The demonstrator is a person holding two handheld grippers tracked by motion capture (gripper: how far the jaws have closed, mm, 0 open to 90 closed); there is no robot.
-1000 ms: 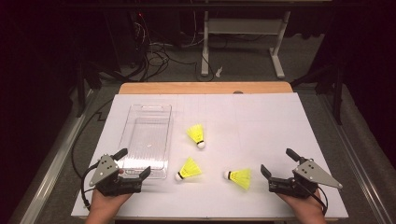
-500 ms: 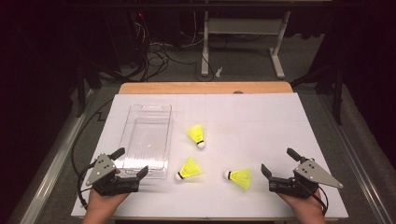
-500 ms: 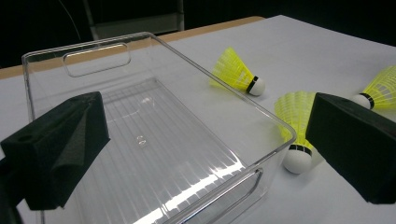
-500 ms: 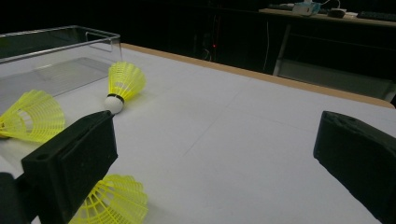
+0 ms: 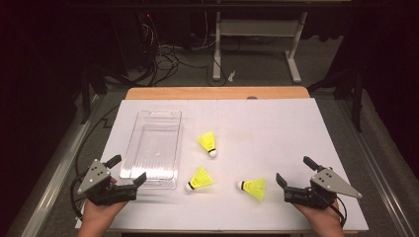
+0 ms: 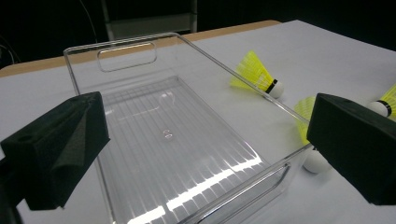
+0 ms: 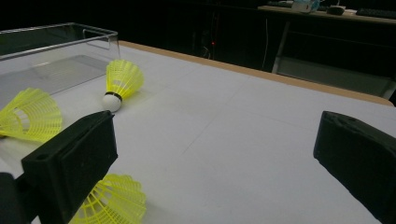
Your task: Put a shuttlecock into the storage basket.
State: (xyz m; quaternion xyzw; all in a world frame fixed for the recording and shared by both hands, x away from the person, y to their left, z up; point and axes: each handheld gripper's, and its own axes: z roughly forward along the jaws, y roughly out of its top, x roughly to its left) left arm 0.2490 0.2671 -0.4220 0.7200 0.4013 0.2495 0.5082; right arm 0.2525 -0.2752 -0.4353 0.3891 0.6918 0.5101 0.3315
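Yellow shuttles, three of 'em, lie loose on the white table sheet (image 5: 276, 133), and I've got a claw in each hand at the near edge. L claw (image 5: 123, 174) sits spread wide, nothing between its jaws, aimed straight down the clear plastic bin (image 5: 153, 148); the bin's near end wall is just ahead of my jaws, prob. so I can steady it while the other hand loads. Bin's empty inside, ribbed floor catching glare.

R claw (image 5: 295, 177) also gapes, grasping nothing, hovering low over the sheet. Nearest shuttle (image 5: 253, 188) lies on its side just off my R claw's left jaw, cork tip pointing away from that claw toward the bin side, skirt toward me. That's handy: I reckon the skirt is the soft bit to pinch w/o it rolling off.

Middle shuttle (image 5: 198, 179) rests just beside the bin's near right corner, between my two claws, cork at its bin-ward end. Far shuttle (image 5: 208, 143) sits beyond it, farther ahead of both claws, close to the bin's right wall, cork pointing back toward me.

My read: nothing's binned yet, so the R claw takes the nearest one first, then over to the bin. Risk is the light skirt crushing or skidding if I close too fast.
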